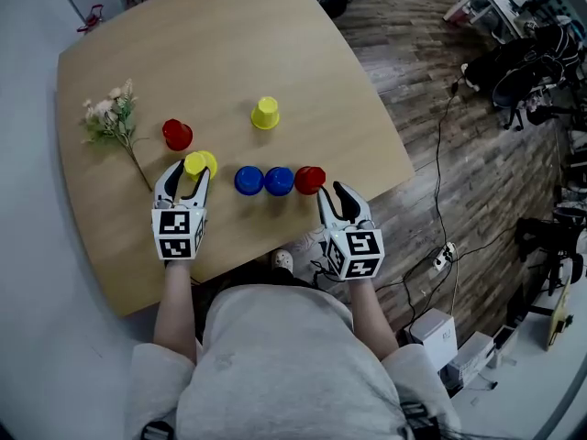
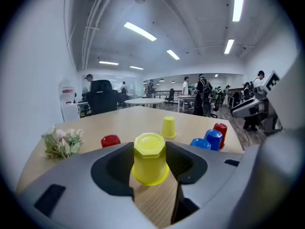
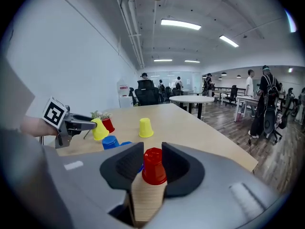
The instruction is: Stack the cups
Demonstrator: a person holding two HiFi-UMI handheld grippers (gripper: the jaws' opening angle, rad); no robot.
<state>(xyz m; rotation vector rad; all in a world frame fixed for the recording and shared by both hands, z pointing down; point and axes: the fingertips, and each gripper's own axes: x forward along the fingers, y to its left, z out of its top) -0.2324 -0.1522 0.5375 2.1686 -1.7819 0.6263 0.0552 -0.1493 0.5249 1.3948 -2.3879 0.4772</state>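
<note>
1. Closest to the head camera is the person's grey shirt [image 1: 275, 365], with both forearms stretched out over a light wooden table [image 1: 229, 44].
2. Left gripper [image 1: 190, 171] has its jaws pinching a yellow cup [image 1: 200, 163]. The cup is upside down and sits toward the front left of the table, near the other red cup [image 1: 177, 134].
3. Right gripper [image 1: 331, 193] is clamped on a red cup [image 1: 310, 180], also upside down, with both pads tight against its sides. That cup is at the right end of a little row, just beside two blue cups [image 1: 249, 181], which sit side by side.
4. Second yellow cup [image 1: 265, 113] stands upside down on its own further back, well apart from the row.
5. Flower sprig [image 1: 112, 117] lies near the left edge of the table, close to the other red cup.
6. Writing-wise, each gripper's marker cube [image 1: 177, 234] carries black-and-white square codes. The red-and-white sign [image 2: 67, 97] by the far wall is too small for me to read.
</note>
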